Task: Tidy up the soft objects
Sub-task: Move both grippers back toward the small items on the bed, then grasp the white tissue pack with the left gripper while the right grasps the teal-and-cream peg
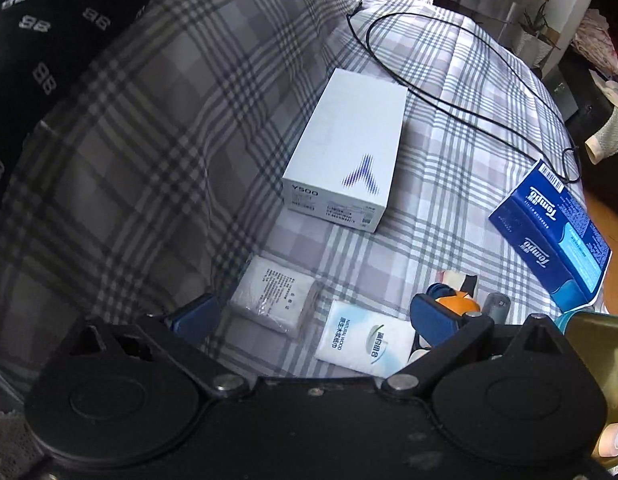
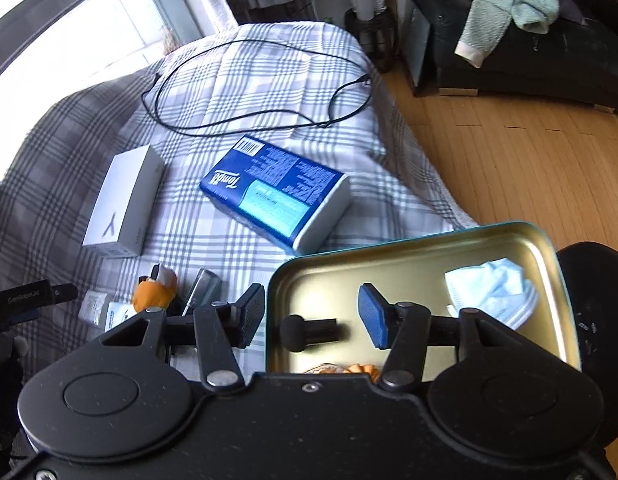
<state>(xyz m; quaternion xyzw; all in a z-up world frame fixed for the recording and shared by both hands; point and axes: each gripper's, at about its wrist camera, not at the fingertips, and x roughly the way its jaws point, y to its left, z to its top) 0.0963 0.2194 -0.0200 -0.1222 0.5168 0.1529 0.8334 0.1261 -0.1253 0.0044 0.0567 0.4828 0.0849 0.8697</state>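
I am holding my left gripper (image 1: 313,316) low over the bed (image 1: 449,80), its fingers spread wide and gripping nothing. Two tissue packs are lying between them: a clear one (image 1: 271,294) nearer my left finger and a white one (image 1: 365,338) nearer my right finger. A white box (image 1: 345,148) is sitting further up the plaid sheet, beside the pillow (image 1: 149,140). A blue Tempo pack (image 1: 553,232) is lying by the bed's right edge, and a black cable (image 1: 449,104) is looping toward the far end.

I am holding my right gripper (image 2: 313,316) wide open and empty over the left rim of a tin (image 2: 429,252) at the bed's near edge. A blue mask (image 2: 493,292) is lying crumpled in the tin's right side. An orange toy (image 2: 153,292) is resting on the sheet left of the tin.
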